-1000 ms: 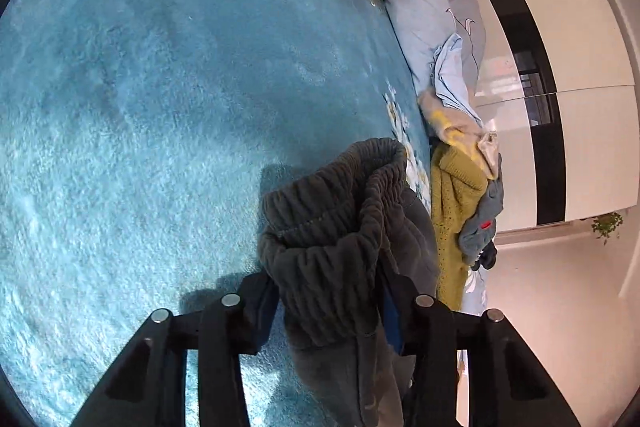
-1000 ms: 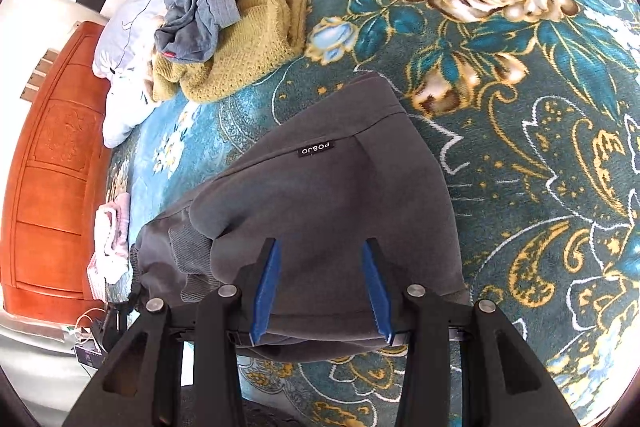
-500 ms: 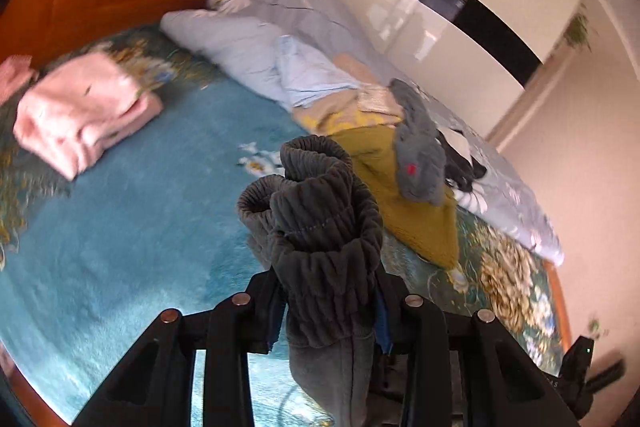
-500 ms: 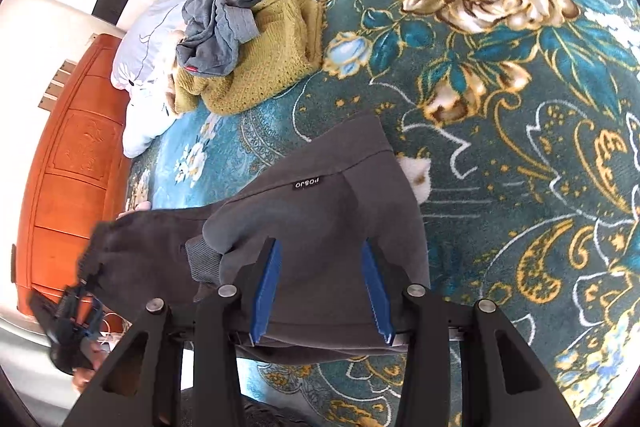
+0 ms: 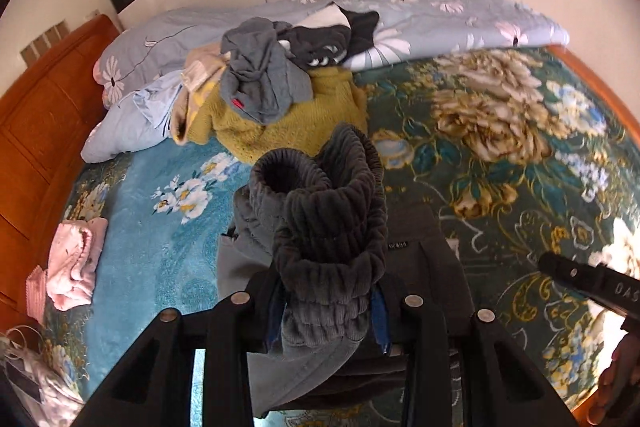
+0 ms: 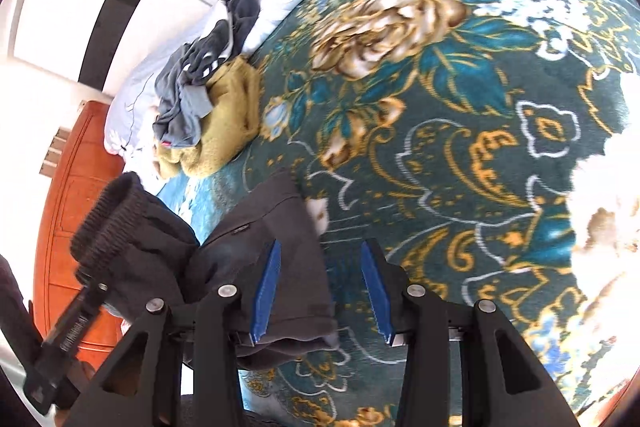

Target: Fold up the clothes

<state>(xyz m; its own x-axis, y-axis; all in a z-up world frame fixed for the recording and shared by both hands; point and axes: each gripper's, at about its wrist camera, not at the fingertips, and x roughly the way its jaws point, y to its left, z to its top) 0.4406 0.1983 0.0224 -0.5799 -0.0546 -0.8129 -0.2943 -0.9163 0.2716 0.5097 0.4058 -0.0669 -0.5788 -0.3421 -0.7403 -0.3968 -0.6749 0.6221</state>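
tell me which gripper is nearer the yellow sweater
Left. The left gripper, clamping the grey pants, hangs just short of the yellow sweater; the right gripper sits further back, over the blanket.

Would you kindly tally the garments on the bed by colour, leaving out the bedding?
Dark grey trousers: 1
Mustard yellow sweater: 1
Blue-grey garment: 1
Black and white garment: 1
Pink garment: 1
Pale blue garment: 1
Cream patterned garment: 1
Total: 7

We look steeply down along each pair of fingers, close above the bed (image 5: 500, 163); both views share the clothes pile (image 5: 280, 99) beyond them.
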